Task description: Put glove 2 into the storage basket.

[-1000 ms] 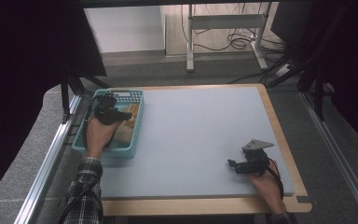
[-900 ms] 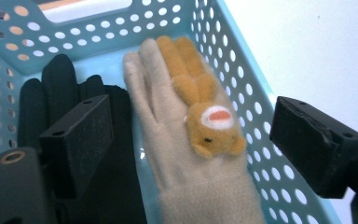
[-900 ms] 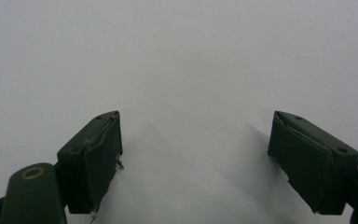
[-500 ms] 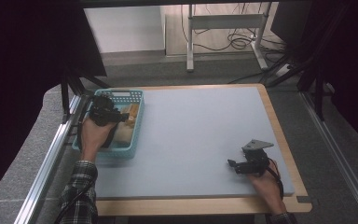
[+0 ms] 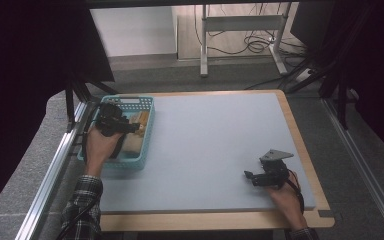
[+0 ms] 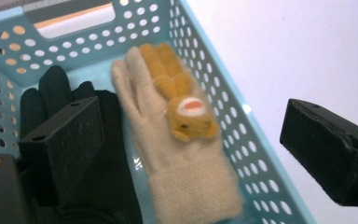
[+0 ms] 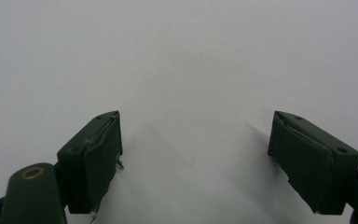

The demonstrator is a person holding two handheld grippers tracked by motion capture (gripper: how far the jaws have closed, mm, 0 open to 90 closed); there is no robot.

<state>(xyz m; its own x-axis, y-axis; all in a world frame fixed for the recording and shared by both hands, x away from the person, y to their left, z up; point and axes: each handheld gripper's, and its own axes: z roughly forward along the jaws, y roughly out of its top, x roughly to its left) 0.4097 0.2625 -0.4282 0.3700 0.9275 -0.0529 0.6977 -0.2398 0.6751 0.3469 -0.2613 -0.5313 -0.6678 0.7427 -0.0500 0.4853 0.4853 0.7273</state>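
Note:
A light blue perforated basket (image 5: 149, 106) stands at the table's left edge. In it lie a cream knitted glove (image 6: 168, 158) with an orange animal figure and a black glove (image 6: 51, 93) beside it. My left gripper (image 5: 132, 127) hovers over the basket. Its jaws have just been opening and stand wide apart in the left gripper view (image 6: 189, 116). The cream glove lies below and between them, with no pad pressing on it. My right gripper (image 5: 250, 176) rests low at the table's front right, open (image 7: 196, 126) over bare mat, nothing between its fingers.
A grey mat (image 5: 215, 135) covers the wooden table (image 5: 300, 135). A metal rail (image 5: 55, 170) runs along the left side. Beyond the far edge stand a white table frame (image 5: 240, 30) and cables on the floor.
My left hand has shifted slightly over the basket. The right hand has kept still.

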